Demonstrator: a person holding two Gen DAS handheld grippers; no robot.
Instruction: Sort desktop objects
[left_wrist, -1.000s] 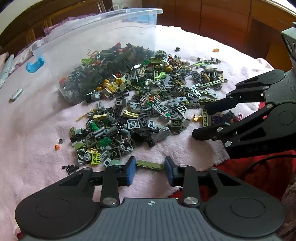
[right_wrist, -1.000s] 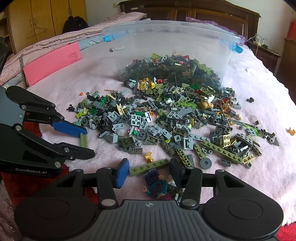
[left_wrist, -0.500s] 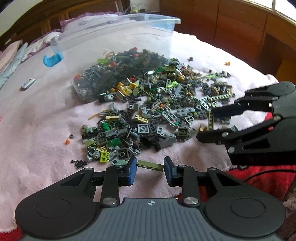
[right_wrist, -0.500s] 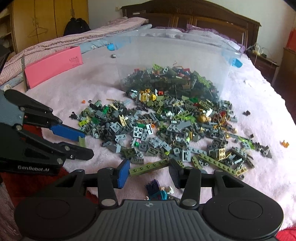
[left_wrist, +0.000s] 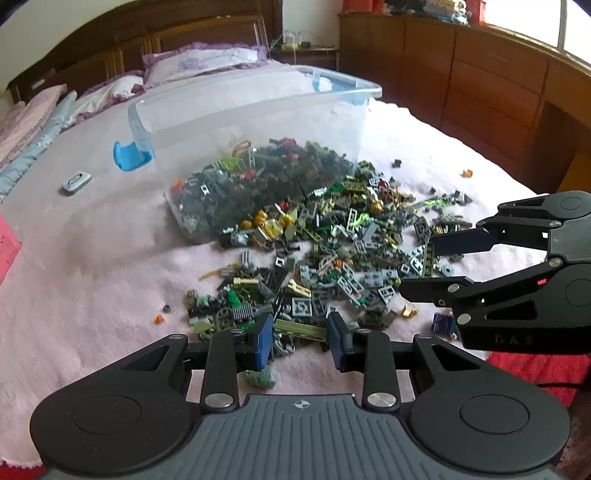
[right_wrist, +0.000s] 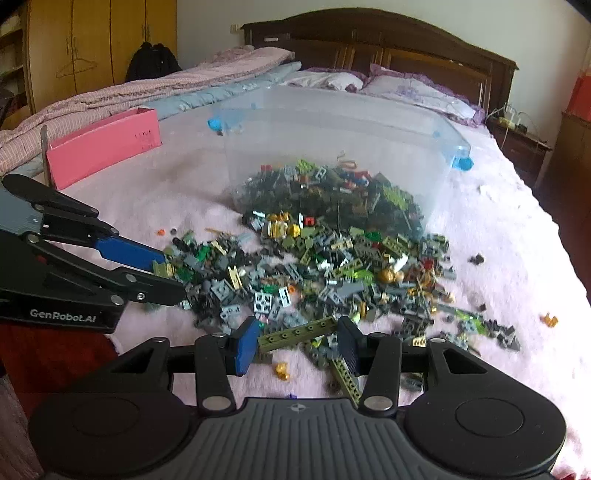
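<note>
The left gripper pinches a long green beam by its two ends, so the beam lies left to right. The right gripper pinches another green beam the same way, its right end tipped up a bit. Both are lifted higher than before, at the near edge of the brick pile by the clear bin.

Your left gripper: black linkage, blue pads, silver screws | your right gripper: same build, ribbed grey housing | side plate reads "GenRobot.AI"
</note>
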